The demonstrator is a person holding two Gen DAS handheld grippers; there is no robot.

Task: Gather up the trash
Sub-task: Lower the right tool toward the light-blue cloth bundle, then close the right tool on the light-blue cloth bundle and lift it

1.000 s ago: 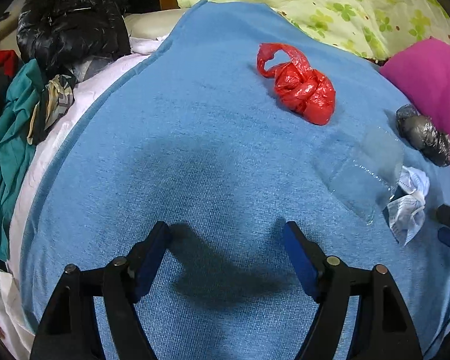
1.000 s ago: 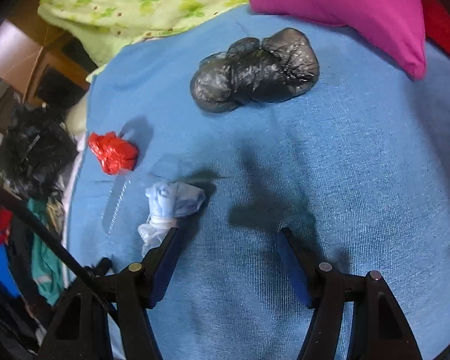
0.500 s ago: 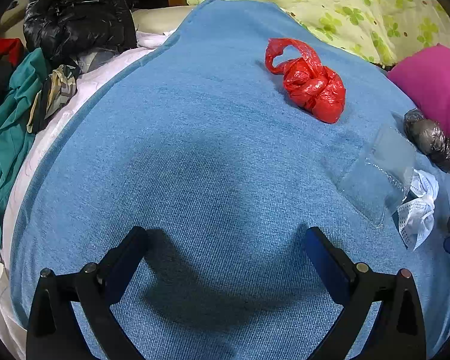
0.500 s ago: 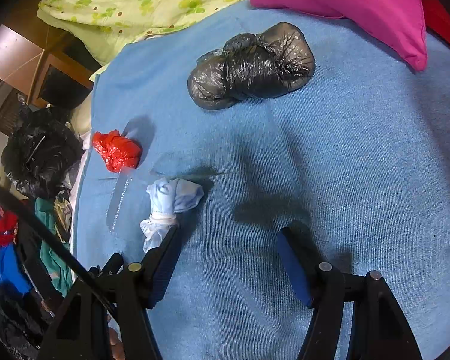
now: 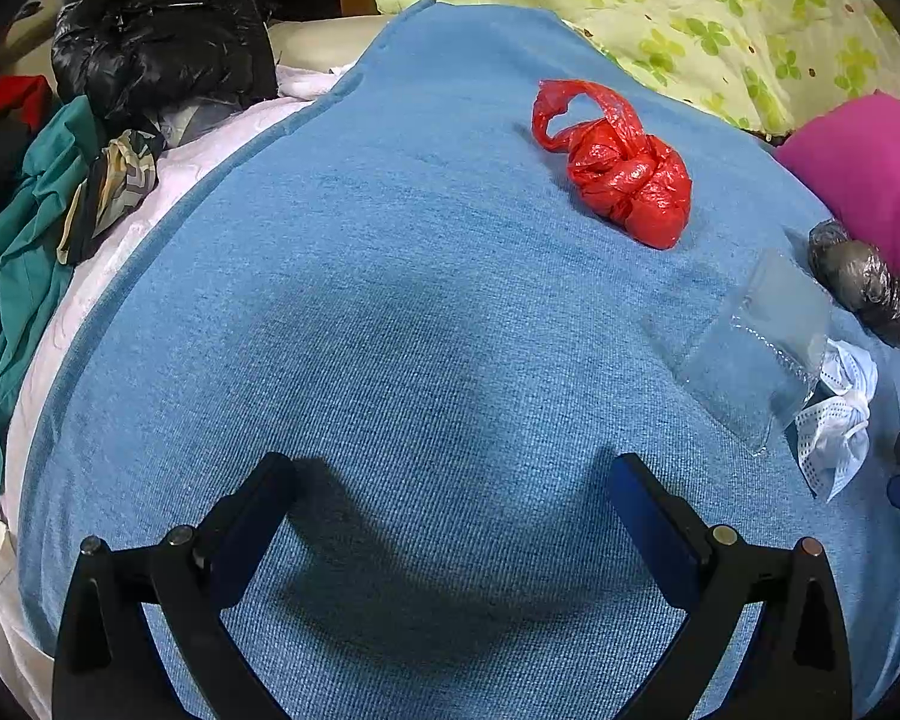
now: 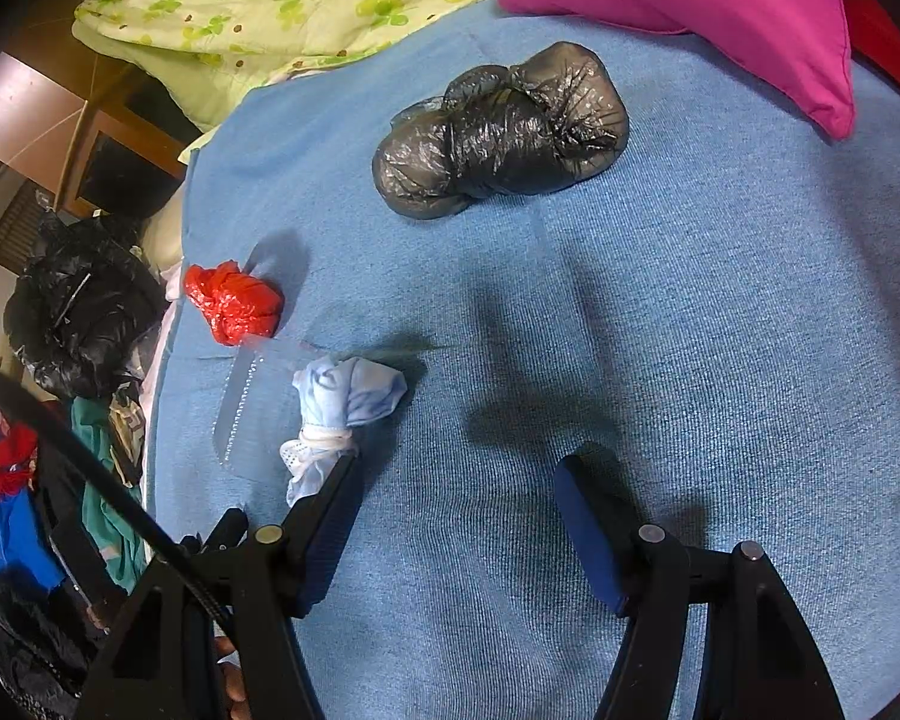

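No trash was picked up yet. The left hand-held gripper (image 5: 450, 498) had just opened wide, holding nothing. The right hand-held gripper (image 6: 456, 498) stood half open and empty. The knotted red plastic bag (image 5: 627, 177) lay ahead on the blue blanket (image 5: 360, 300); reaching it probably came next.

Grey knotted bag (image 5: 864, 288) partly cut off by pink pillow (image 5: 870, 180) in left view. Crumpled mask's (image 6: 342, 414) lower end hidden behind right gripper (image 6: 456, 480) finger.

left gripper (image 5: 450, 480) – jaws just spread wide, nothing between | right gripper (image 6: 456, 480) – jaws parted, empty
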